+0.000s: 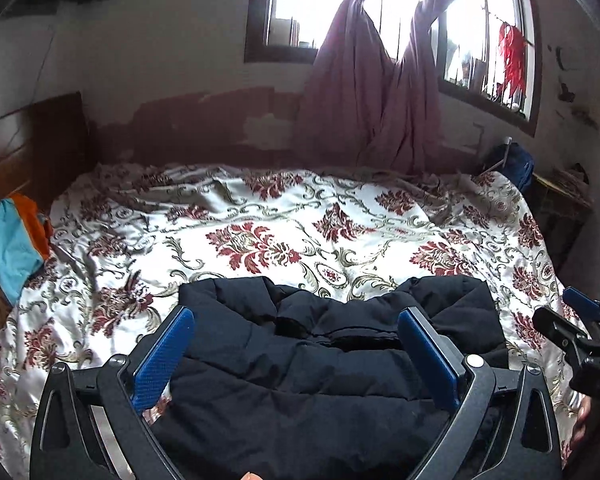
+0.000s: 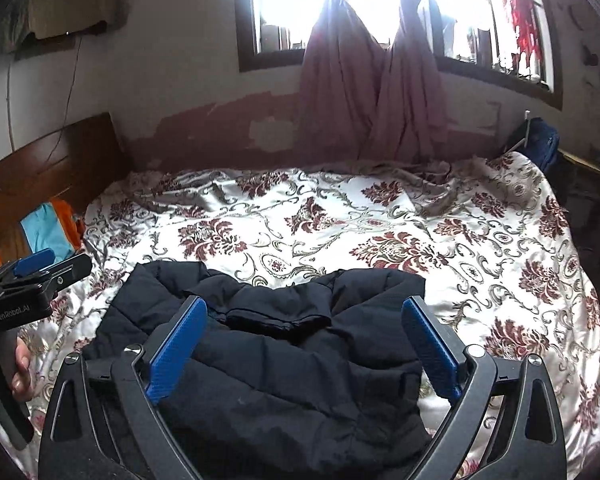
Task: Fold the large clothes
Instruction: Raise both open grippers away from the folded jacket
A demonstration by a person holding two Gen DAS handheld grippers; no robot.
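A dark padded jacket (image 1: 320,380) lies crumpled and partly folded on the near side of the floral bedspread (image 1: 260,220). My left gripper (image 1: 296,313) hovers above it, open wide, and nothing is pinched between its blue pads (image 1: 160,360). In the right wrist view the same jacket (image 2: 292,380) spreads below my right gripper (image 2: 305,303), which is also open and empty. The right gripper (image 1: 580,320) shows at the right edge of the left view. At the left edge of the right view, a hand holds the left gripper (image 2: 40,272).
A wooden headboard (image 1: 28,140) stands at the left, with folded blue and orange clothes (image 1: 8,244) by it. Tied mauve curtains (image 1: 364,100) hang before the window at the back. A dark blue bag (image 1: 516,164) and a small table (image 1: 560,200) sit past the bed's right corner.
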